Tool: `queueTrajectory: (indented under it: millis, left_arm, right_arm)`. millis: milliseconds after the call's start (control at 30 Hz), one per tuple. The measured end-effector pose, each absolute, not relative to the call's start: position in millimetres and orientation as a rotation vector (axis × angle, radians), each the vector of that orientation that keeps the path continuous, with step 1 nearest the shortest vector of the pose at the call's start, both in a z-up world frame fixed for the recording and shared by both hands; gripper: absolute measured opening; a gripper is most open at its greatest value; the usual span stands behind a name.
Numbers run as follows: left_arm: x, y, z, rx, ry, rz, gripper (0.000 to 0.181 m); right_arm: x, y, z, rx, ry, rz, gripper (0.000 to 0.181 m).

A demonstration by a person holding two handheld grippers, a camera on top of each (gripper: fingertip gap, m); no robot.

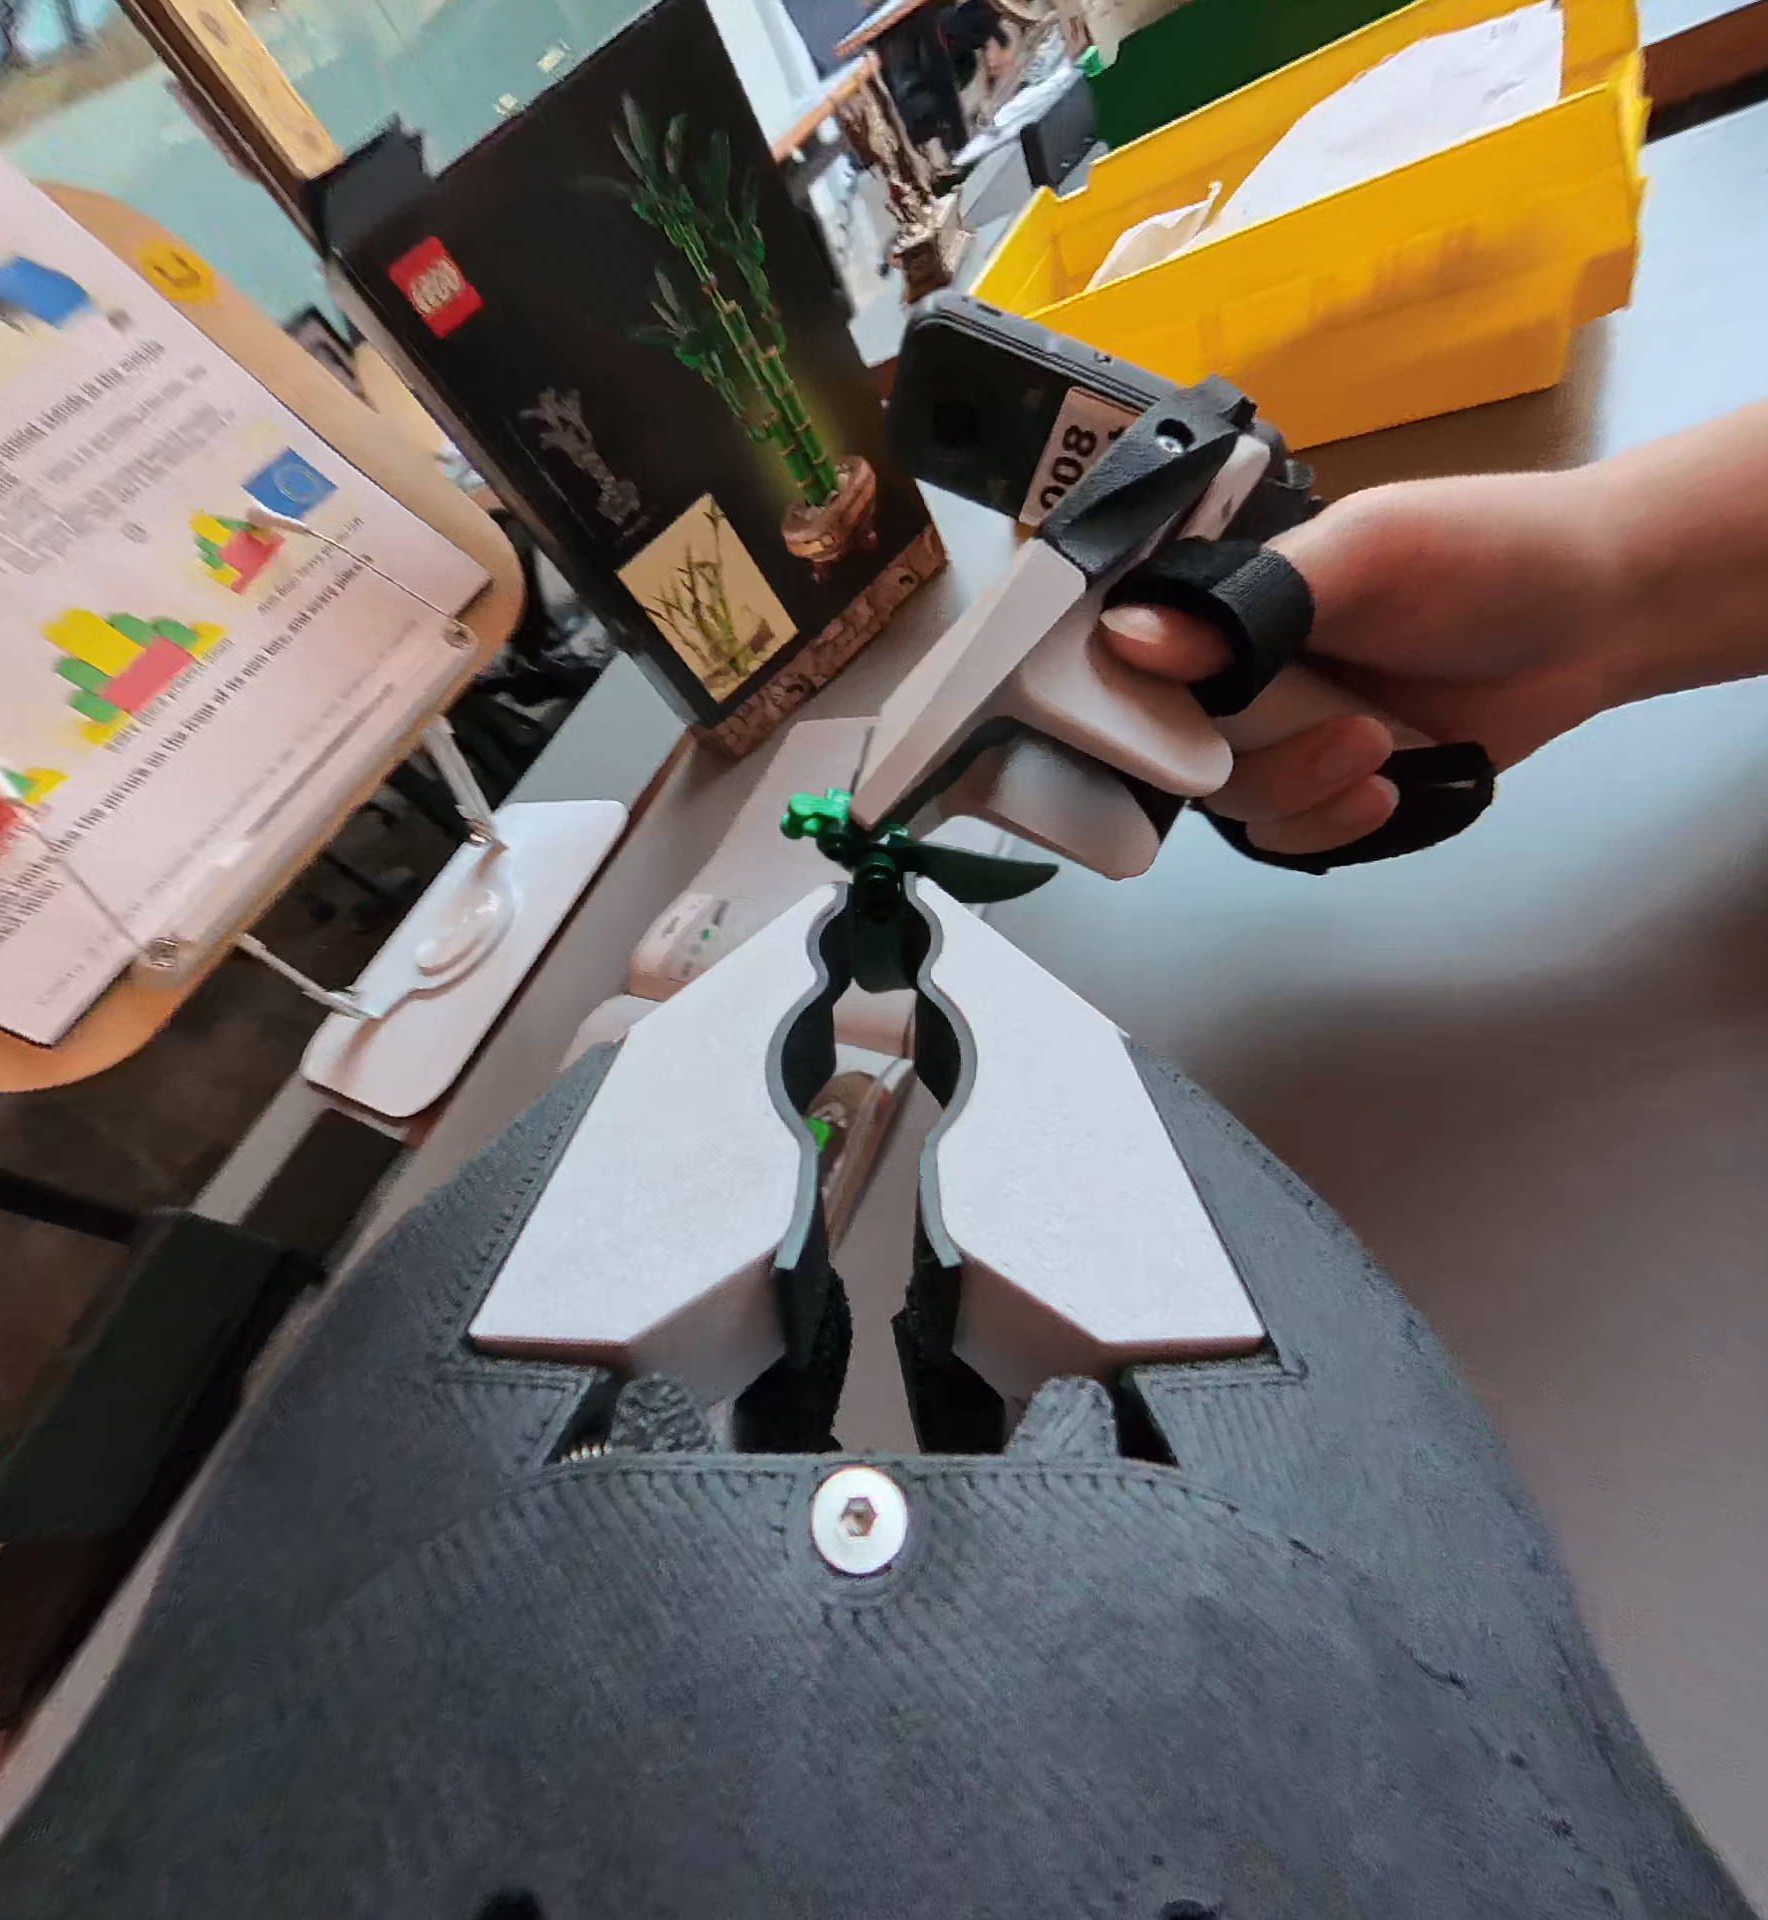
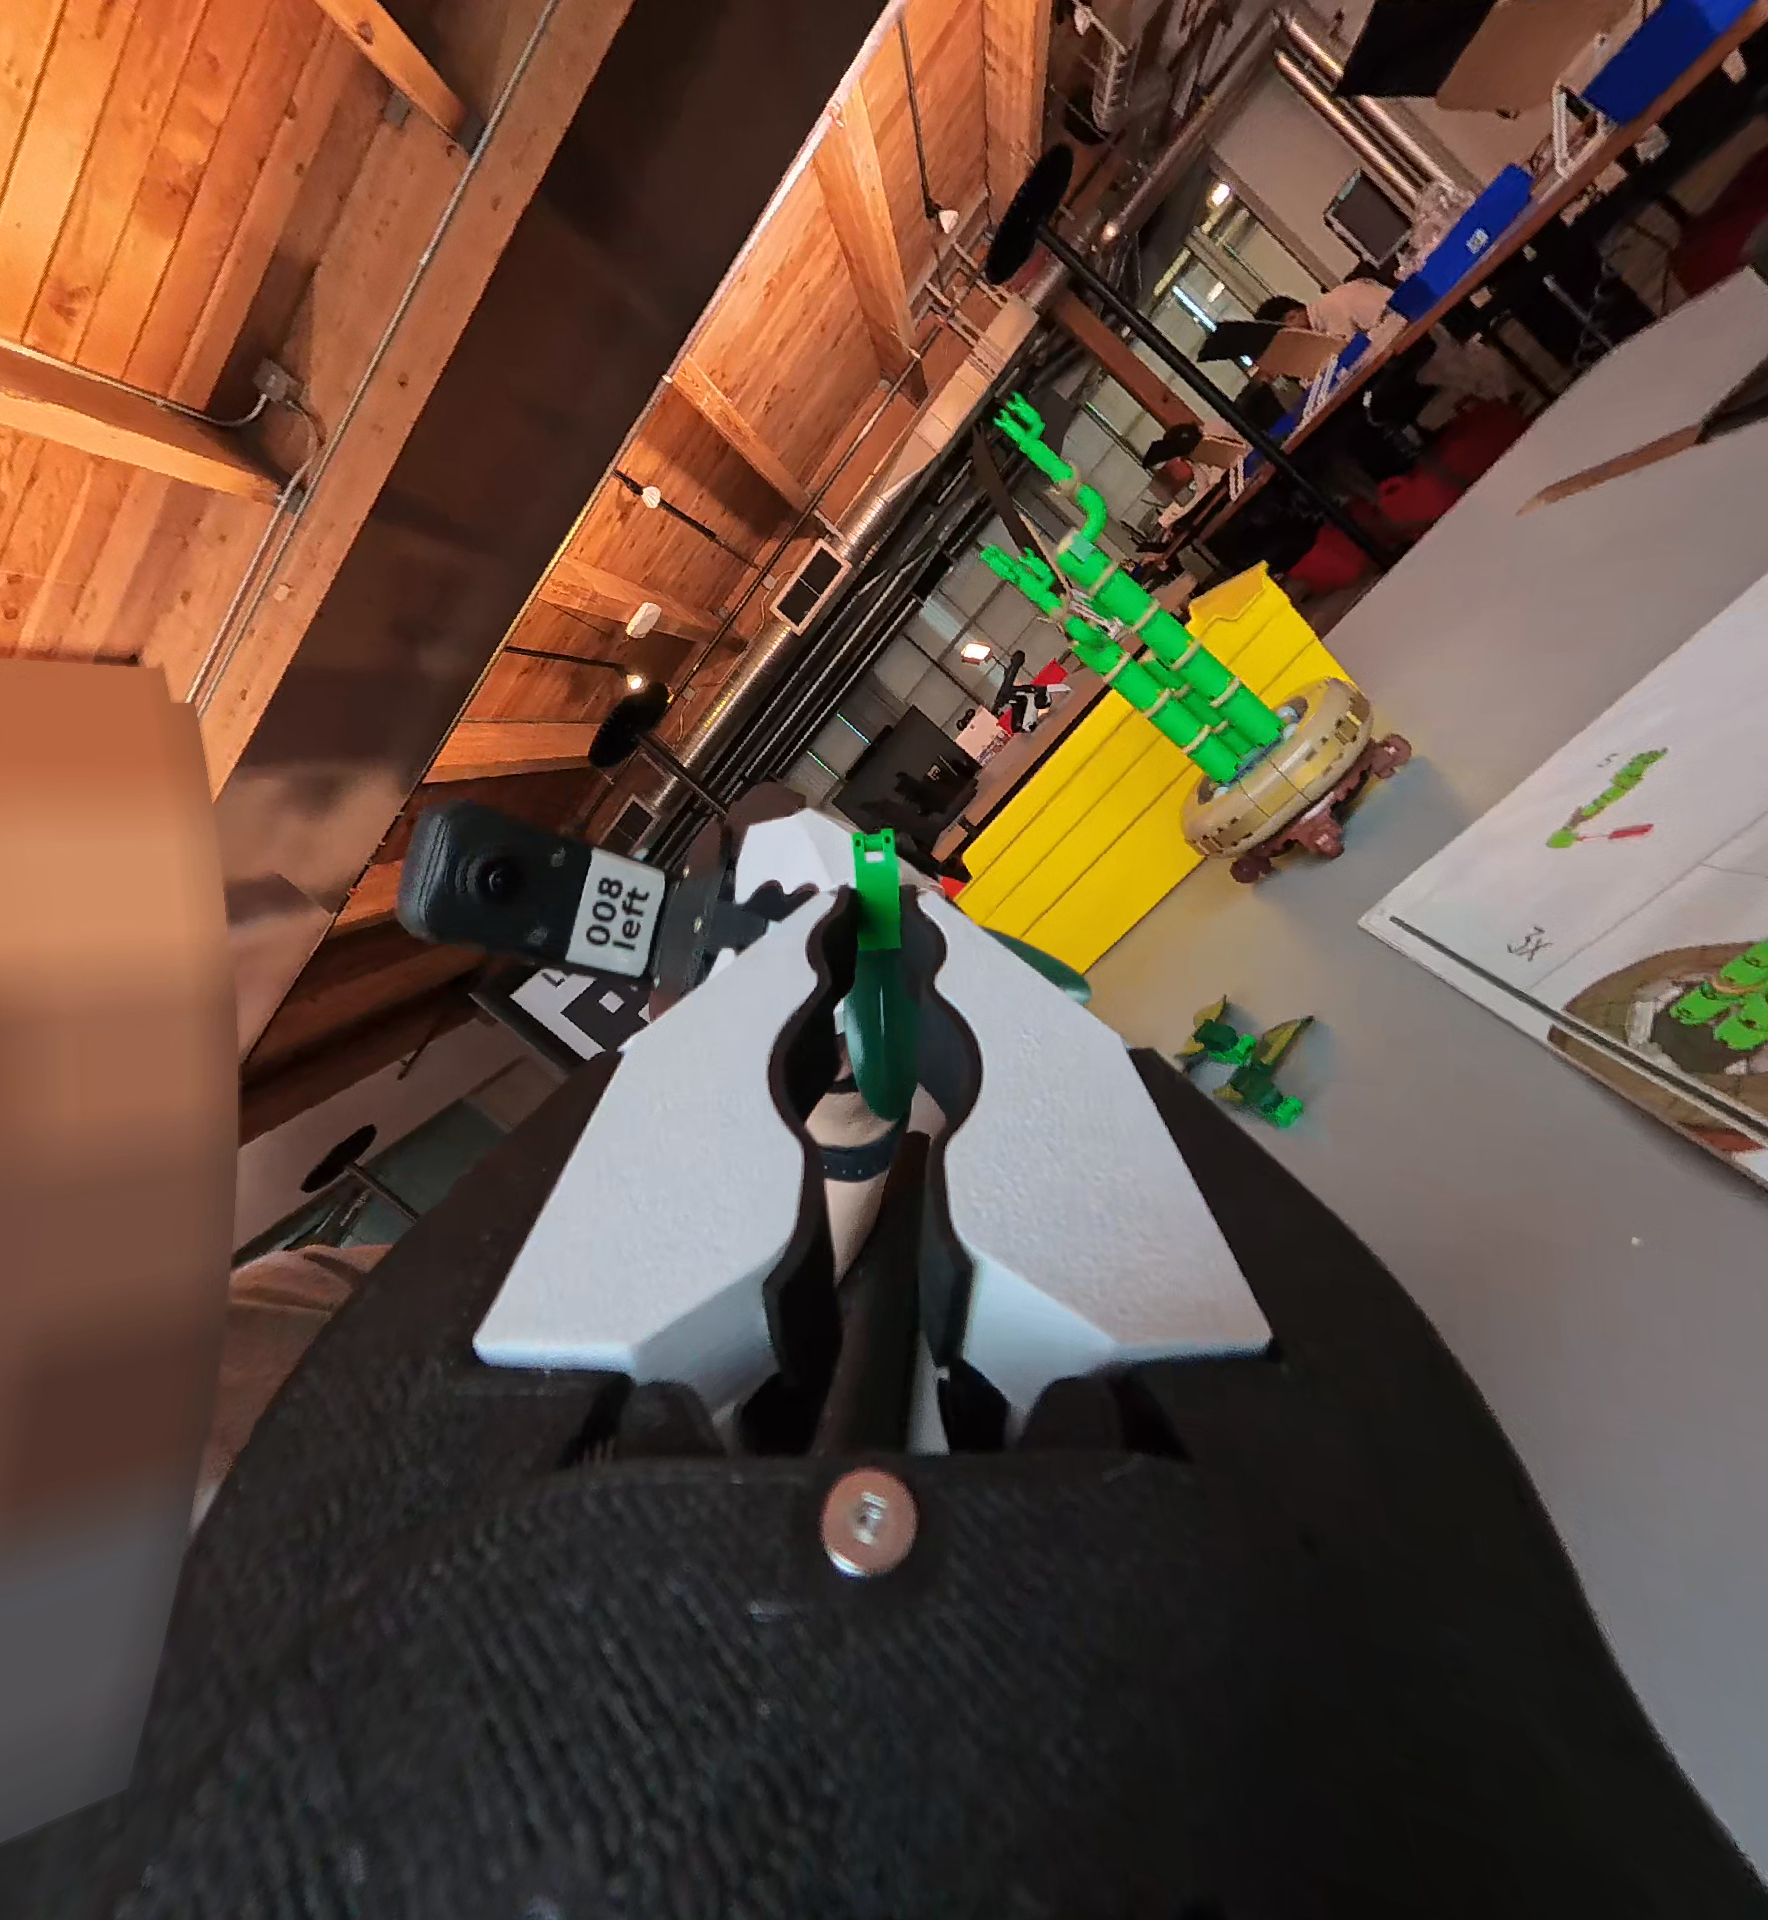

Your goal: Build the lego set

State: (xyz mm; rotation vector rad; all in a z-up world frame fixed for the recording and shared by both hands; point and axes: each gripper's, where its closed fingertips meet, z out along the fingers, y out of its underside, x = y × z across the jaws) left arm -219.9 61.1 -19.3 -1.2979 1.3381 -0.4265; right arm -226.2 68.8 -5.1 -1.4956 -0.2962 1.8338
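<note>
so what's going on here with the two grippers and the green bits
A person is building a Lego bamboo set with two handheld grippers. The left gripper is shut on a dark green leaf piece, and the right gripper pinches a bright green stem clip with a leaf. The tips meet in mid-air, apparently to join the parts. The half-built bamboo plant stands in its pot on the table, with loose leaf clusters nearby.
</note>
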Motion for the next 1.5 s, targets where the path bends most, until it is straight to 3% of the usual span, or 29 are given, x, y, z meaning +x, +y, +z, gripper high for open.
queueTrajectory:
  millis: [33, 367, 1500]
  left_arm:
    - [-219.6, 60.7, -16.3, -1.269, 1.332, -0.390, 0.006]
    - [-218.5, 51.8, 2.6, -1.147, 1.287, -0.340, 0.006]
    - [-219.5, 57.4, 0.2, -1.092, 1.295, -0.136, 0.006]
  right_arm:
    - [-225.8, 67.7, -1.8, -1.472, -0.316, 1.818, 0.005]
    - [-228.0, 58.2, 17.9, -1.417, -0.470, 1.605, 0.005]
    - [-226.2, 63.0, 12.4, -1.509, -0.288, 1.766, 0.005]
